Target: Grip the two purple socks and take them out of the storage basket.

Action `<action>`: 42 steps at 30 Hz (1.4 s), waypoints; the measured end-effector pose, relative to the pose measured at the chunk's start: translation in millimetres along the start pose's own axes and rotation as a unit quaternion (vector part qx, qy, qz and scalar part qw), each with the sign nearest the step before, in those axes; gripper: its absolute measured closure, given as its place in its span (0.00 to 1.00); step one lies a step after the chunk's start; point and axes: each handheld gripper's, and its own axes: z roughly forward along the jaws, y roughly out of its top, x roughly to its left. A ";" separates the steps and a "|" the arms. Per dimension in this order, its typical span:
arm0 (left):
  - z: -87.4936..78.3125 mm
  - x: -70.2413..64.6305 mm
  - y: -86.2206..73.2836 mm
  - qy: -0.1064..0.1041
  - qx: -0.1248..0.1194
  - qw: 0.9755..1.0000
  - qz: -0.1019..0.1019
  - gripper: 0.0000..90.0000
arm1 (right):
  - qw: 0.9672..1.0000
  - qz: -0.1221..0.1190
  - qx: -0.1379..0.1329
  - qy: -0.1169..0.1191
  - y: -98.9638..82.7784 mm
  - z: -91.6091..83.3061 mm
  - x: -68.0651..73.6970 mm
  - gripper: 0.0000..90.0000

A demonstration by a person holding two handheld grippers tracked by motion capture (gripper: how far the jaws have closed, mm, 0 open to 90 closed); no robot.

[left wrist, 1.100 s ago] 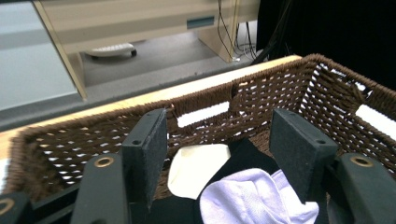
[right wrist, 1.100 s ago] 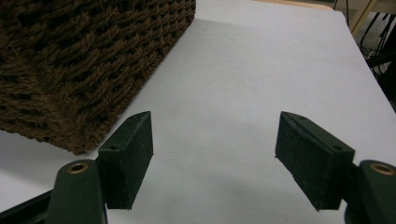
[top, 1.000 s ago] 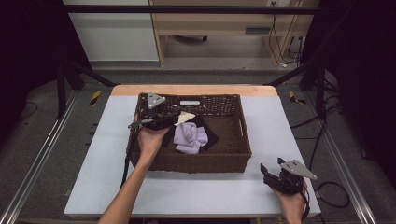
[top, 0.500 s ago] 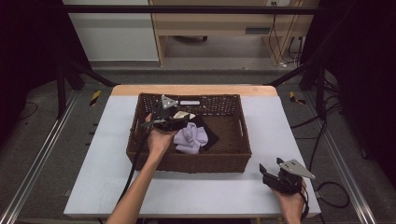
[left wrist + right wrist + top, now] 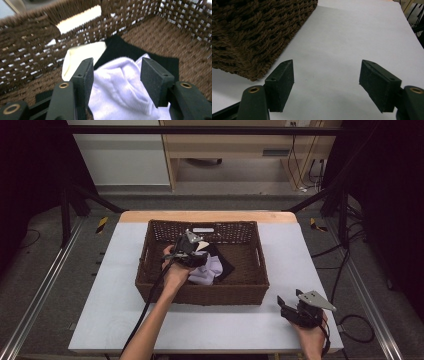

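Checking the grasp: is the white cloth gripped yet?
Not yet: left gripper jaws, just closing, straddle the white cloth with gaps.

The left gripper [image 5: 192, 251] is black, and on top of it sits a grey three-cornered plate. A black cable goes from it along the bare forearm. Beside the wicker basket [image 5: 150, 270], the right gripper [image 5: 286, 306] has the same black body and the same grey plate. In the gripper views, each jaw is a dark arm with a brass-coloured ring at the joint. The pads [image 5: 280, 83] are flat, rectangular, matte black blocks with a small hole in the side. No sleeves are worn.
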 end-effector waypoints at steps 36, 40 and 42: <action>15.0 -1.6 -1.6 -0.044 0.106 0.993 -0.004 0.94 | 1.000 -0.004 0.005 0.004 -0.3 -0.1 1.0 0.33; 6.5 1.9 -0.4 -0.041 0.061 0.997 -0.020 0.95 | 1.000 -0.004 0.006 0.004 -0.4 -0.5 0.8 0.33; 1.2 3.8 0.7 -0.039 0.037 0.998 -0.020 0.95 | 1.000 -0.004 0.006 0.006 -0.4 -0.8 0.8 0.33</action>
